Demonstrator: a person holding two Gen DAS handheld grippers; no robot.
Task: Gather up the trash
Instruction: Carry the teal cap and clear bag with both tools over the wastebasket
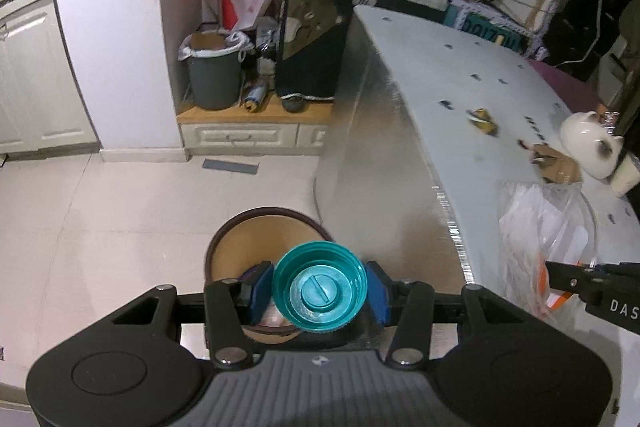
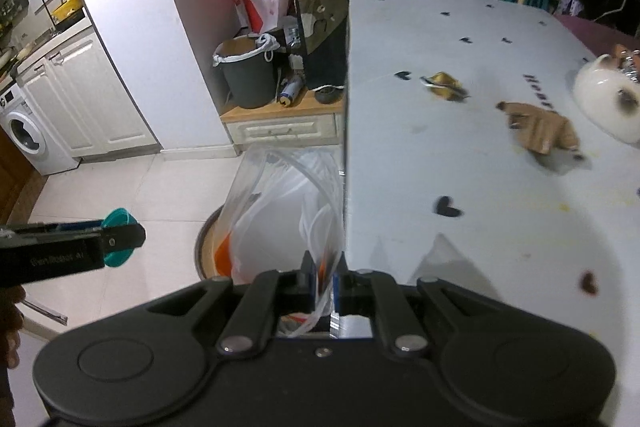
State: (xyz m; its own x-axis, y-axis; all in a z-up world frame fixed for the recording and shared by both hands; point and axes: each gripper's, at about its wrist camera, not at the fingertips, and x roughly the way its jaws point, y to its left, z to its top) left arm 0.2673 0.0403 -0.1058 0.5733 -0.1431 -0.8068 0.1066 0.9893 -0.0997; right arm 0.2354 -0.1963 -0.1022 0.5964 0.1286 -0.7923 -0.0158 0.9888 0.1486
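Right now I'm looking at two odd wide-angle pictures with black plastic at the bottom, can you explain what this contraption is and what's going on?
There is no robot here. A person holds a pair of handheld tongs in each hand, and each has a camera looking along its fingers, which gives the two pictures.

In the left-hand view, the left tongs grip a teal lid above a brown bin on the floor.

In the right-hand view, the right tongs are pinched shut on a clear plastic bag, hanging beside the table edge.

On the white table lie a gold wrapper, a crumpled brown piece of cardboard and a white cat-shaped pot.
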